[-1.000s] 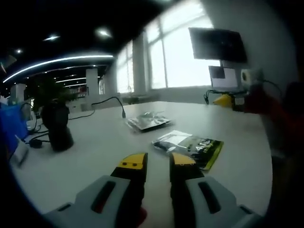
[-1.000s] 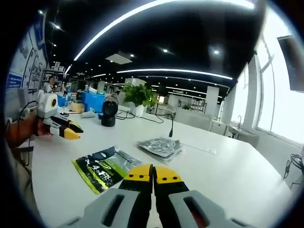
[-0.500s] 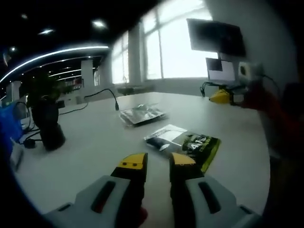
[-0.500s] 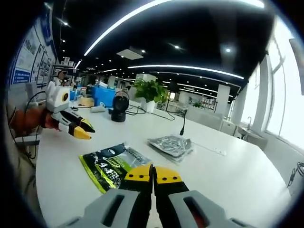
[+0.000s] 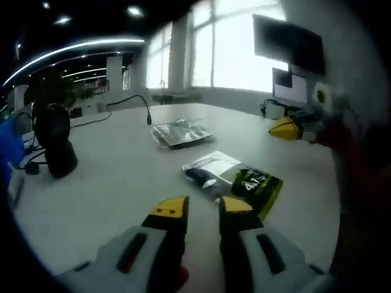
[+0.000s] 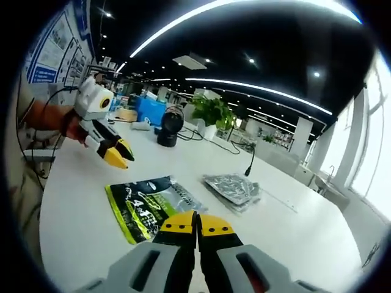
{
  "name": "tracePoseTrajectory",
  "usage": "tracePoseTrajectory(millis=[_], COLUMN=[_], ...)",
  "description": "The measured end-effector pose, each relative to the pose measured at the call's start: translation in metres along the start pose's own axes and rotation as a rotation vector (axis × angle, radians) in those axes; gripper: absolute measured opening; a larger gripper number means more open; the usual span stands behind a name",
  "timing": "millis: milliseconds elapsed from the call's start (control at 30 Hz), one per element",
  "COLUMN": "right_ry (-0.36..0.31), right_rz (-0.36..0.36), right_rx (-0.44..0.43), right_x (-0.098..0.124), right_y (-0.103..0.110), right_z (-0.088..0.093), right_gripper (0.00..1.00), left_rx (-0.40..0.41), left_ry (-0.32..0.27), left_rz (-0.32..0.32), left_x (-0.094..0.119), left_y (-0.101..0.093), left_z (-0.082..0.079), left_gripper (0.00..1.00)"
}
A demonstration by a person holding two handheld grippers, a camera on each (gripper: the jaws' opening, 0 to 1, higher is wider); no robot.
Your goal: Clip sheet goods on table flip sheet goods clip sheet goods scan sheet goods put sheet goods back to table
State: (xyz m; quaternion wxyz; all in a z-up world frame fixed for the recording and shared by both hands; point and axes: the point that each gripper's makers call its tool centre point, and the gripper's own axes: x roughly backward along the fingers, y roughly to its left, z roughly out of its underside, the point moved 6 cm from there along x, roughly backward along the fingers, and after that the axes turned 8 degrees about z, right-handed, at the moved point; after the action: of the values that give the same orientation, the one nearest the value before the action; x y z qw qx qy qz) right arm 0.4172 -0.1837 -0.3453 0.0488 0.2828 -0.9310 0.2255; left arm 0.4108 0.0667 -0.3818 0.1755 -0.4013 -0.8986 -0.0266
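Item: flat green-and-black printed plastic pouch [image 5: 244, 180], lying on the white table [image 5: 110, 183] just ahead of the left gripper [image 5: 203, 207], jaws parted and empty. Right gripper [image 6: 197, 223]: jaws clenched, holding nothing; pouch just ahead-left. Silver foil pouch [image 6: 232, 186] beyond. Handling, judged: light, limp, slippery; best pinched at an edge seam.

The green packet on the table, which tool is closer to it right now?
Right, seemingly. The right tool sits at the green packet's edge; the left tool hovers farther off.
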Motion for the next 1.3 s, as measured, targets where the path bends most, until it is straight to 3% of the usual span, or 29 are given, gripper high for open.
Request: tracePoseTrajectory(millis=[133, 267, 333, 467, 767, 933, 1100, 1300], right_ry=[0.002, 0.015, 0.024, 0.036, 0.071, 0.069, 0.082, 0.107], right_rz=[-0.055, -0.068, -0.076, -0.106, -0.153, -0.189, -0.205, -0.216], right_rx=[0.02, 0.03, 0.046, 0.055, 0.033, 0.027, 0.028, 0.012], right_x=[-0.003, -0.01, -0.013, -0.017, -0.033, -0.039, -0.042, -0.046], right_y=[0.004, 0.003, 0.004, 0.009, 0.017, 0.025, 0.029, 0.03], right_z=[0.0, 0.0, 0.002, 0.01, 0.025, 0.025, 0.026, 0.025], right_gripper=[0.0, 0.0, 0.0, 0.0, 0.0, 0.0, 0.0, 0.0], left_rx=[0.134, 0.214, 0.19, 0.169, 0.217, 0.213, 0.269, 0.395], left_ry=[0.006, 0.029, 0.062, 0.083, 0.128, 0.149, 0.168, 0.157], left_rz=[0.04, 0.076, 0.106, 0.104, 0.127, 0.128, 0.136, 0.15], left_x=[-0.002, -0.007, -0.011, -0.017, -0.023, -0.024, -0.022, -0.023], left_y=[-0.002, -0.001, -0.003, -0.005, -0.006, -0.008, -0.008, -0.003], left_z=[0.003, 0.005, 0.007, 0.004, -0.002, -0.004, 0.001, 0.003], left_gripper=[0.14, 0.16, 0.16, 0.18, 0.19, 0.2, 0.21, 0.2])
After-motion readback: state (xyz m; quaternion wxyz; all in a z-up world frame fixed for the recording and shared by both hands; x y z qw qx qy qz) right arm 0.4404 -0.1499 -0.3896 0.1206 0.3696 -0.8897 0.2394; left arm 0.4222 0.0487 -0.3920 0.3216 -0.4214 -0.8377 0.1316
